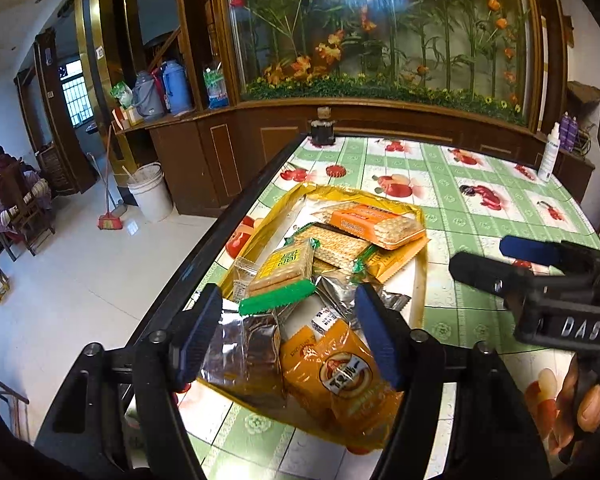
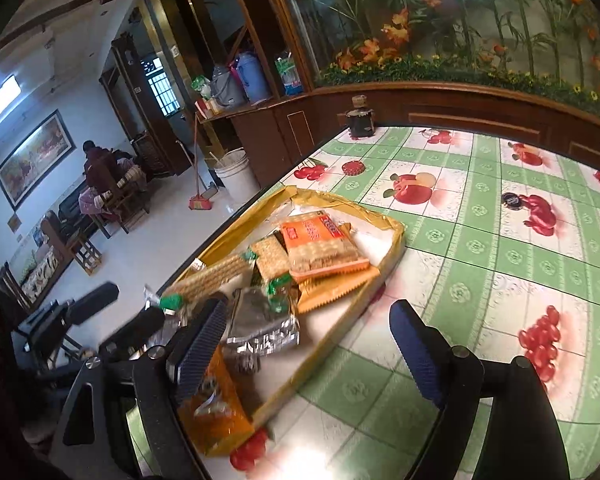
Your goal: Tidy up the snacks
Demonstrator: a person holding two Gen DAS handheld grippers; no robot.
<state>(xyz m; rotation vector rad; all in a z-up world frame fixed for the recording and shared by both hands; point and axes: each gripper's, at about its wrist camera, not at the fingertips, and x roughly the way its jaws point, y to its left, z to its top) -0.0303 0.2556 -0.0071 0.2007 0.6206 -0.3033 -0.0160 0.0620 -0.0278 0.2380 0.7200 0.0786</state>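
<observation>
tray (image 1: 419,216) holds snacks (image 1: 380,228) so they stay gathered | left gripper (image 1: 288,340) jaws wide, empty | right gripper (image 2: 312,356) at 3 o'clock, jaws wide, empty

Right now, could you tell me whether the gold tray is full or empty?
Full: the gold tray holds a heap of snack packets, including an orange cracker pack and a silver foil packet.

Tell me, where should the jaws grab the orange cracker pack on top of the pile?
Probably the orange cracker pack by its long sides, coming from above. It lies flat on top of the others in the gold tray, with nothing over it.
</observation>
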